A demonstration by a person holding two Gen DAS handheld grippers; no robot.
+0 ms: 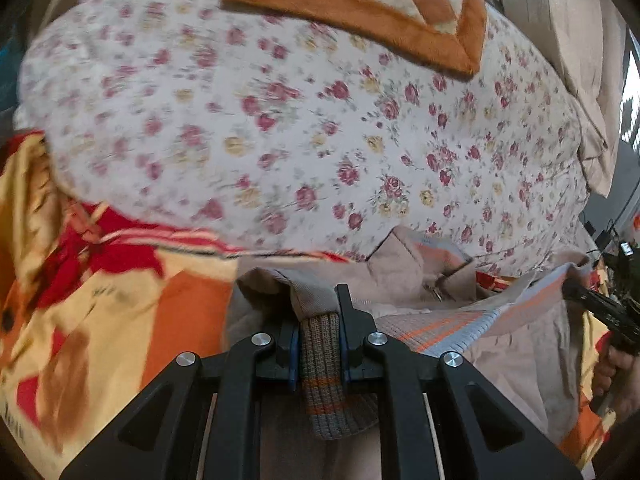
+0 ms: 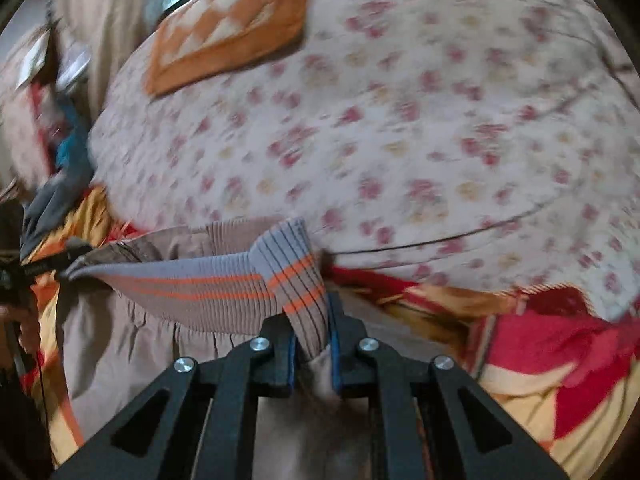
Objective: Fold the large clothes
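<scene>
A beige jacket (image 1: 516, 344) with a ribbed grey hem striped in orange (image 2: 192, 284) hangs stretched between my two grippers above the bed. My left gripper (image 1: 320, 320) is shut on one ribbed corner of the hem (image 1: 322, 364). My right gripper (image 2: 312, 332) is shut on the other ribbed corner (image 2: 296, 280). The right gripper also shows at the right edge of the left wrist view (image 1: 600, 308), and the left one at the left edge of the right wrist view (image 2: 44, 268). The jacket's lower part is hidden below both grippers.
A floral bedsheet (image 1: 320, 128) covers the bed ahead. An orange and cream patterned blanket (image 1: 360, 4) lies folded at the far end. A red, yellow and orange quilt (image 1: 100, 304) lies along the near edge. Beige curtains (image 1: 576, 36) hang beside the bed.
</scene>
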